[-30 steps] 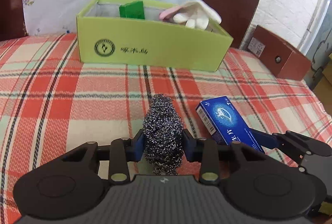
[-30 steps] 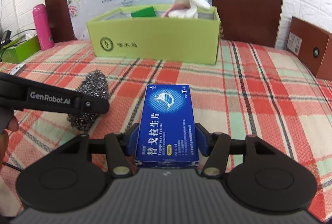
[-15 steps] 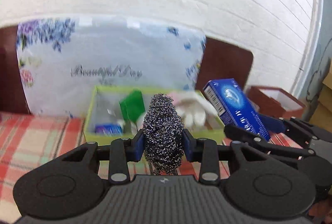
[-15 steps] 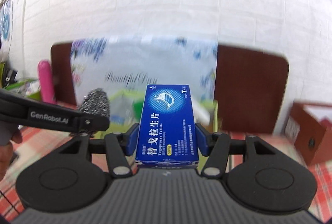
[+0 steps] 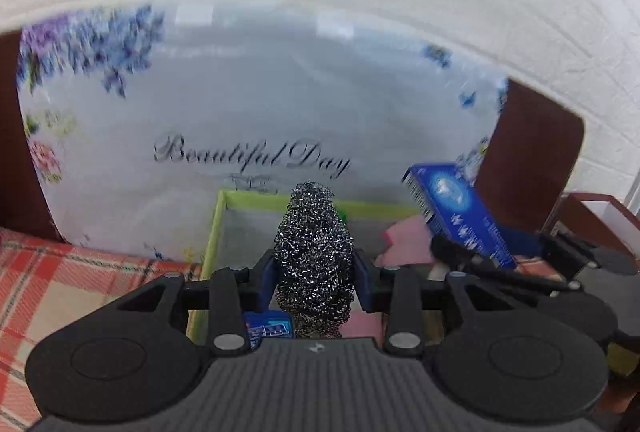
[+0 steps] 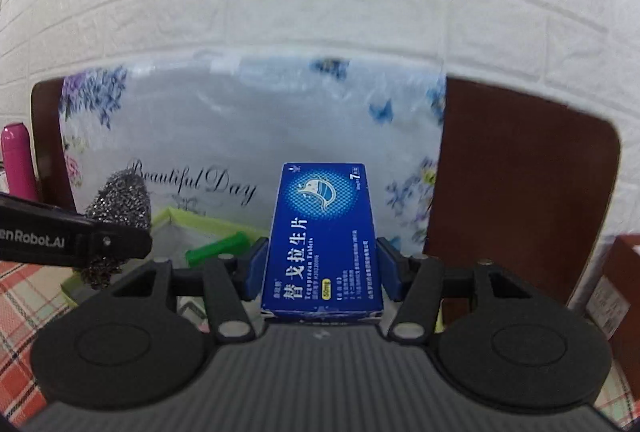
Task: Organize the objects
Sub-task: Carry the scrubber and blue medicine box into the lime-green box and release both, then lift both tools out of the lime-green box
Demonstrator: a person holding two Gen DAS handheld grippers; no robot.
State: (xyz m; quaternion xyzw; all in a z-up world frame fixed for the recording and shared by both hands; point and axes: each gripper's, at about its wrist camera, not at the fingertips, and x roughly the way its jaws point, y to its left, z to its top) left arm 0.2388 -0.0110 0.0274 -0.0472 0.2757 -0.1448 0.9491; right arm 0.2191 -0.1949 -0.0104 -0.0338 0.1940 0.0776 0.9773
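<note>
A steel wool scrubber [image 5: 314,232] stands upright between the blue pads of my left gripper [image 5: 315,268]. The jaws are opening slightly, and the pads still touch the scrubber's sides. It hangs over the open lime-green box [image 5: 218,228]. My right gripper [image 6: 320,268] is shut on a blue tablet box [image 6: 324,236], which lies flat and points forward above the same green box [image 6: 200,222]. In the left wrist view the tablet box [image 5: 452,216] is to the right of the scrubber. The right wrist view has the scrubber [image 6: 120,200] at its left.
Inside the green box lie a small blue packet [image 5: 266,328], a pink item [image 5: 404,236] and a green item [image 6: 216,252]. Behind it stands a floral "Beautiful Day" bag [image 5: 248,104]. A brown chair back [image 6: 520,184], a pink bottle [image 6: 16,160] and a brown carton [image 6: 624,280] flank it.
Both grippers rose off the checked tablecloth and moved forward, carrying the scrubber and the tablet box to above the green box. The box now sits right under the fingers.
</note>
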